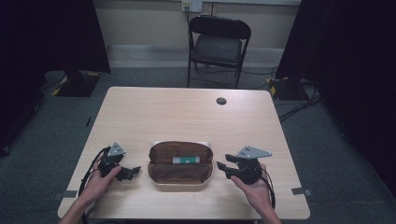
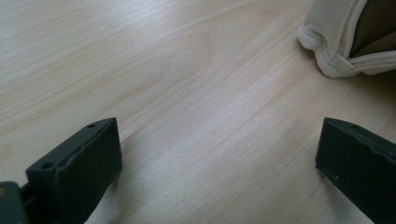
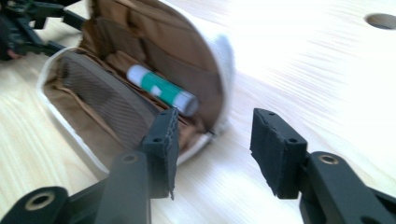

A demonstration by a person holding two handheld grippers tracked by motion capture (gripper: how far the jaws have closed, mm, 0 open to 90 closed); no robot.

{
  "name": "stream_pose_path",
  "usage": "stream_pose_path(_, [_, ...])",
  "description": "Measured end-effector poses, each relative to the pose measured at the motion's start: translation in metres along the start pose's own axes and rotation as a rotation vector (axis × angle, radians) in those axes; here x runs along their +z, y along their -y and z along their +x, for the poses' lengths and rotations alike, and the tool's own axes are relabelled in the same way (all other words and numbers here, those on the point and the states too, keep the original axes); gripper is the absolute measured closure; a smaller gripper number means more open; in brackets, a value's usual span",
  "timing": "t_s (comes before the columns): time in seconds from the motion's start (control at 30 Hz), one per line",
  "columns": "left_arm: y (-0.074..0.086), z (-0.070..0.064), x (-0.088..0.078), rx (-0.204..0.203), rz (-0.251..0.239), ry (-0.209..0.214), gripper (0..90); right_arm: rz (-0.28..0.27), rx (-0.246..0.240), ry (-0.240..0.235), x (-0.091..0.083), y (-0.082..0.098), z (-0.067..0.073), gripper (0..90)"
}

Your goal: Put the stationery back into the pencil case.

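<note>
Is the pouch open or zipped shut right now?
Open. The pouch lies spread on the table, its brown lining exposed, with a green-and-white tube inside.

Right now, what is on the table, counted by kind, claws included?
Claws: 2, the left claw and the right claw
Open pouch: 1
Green and white tube inside the pouch: 1
Total: 4
</note>
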State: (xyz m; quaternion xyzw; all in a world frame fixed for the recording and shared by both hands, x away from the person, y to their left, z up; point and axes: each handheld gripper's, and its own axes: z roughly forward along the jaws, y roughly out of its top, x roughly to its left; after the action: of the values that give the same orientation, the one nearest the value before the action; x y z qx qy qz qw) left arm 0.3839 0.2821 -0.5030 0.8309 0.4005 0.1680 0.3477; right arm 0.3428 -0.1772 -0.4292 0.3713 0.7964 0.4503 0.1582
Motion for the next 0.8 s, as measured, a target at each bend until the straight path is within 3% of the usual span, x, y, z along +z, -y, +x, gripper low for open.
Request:
stream_pose_path(0.27, [0.000,0.000,0.000,0.002,0.001,0.000,0.0,0.018,0.060,0.086,-0.012,0.024,-0.032,43.4])
stream_pose_path(0.43, [0.000,0.000,0.000,0.002,0.001,0.000,0.0,0.062,0.119,0.173,-0.019,0.043,-0.056,34.6])
stream_pose_path(0.6, [0.000,0.000,0.000,0.002,0.002,0.000,0.0,0.152,0.175,0.258,-0.018,0.062,-0.077,24.1])
stream_pose_path(0.73, [0.000,0.000,0.000,0.002,0.002,0.000,0.0,0.197,0.203,0.327,-0.016,0.073,-0.089,20.5])
stream_pose_path(0.8, [0.000,0.000,0.000,0.002,0.002,0.000,0.0,0.203,0.203,0.340,-0.015,0.076,-0.092,19.6])
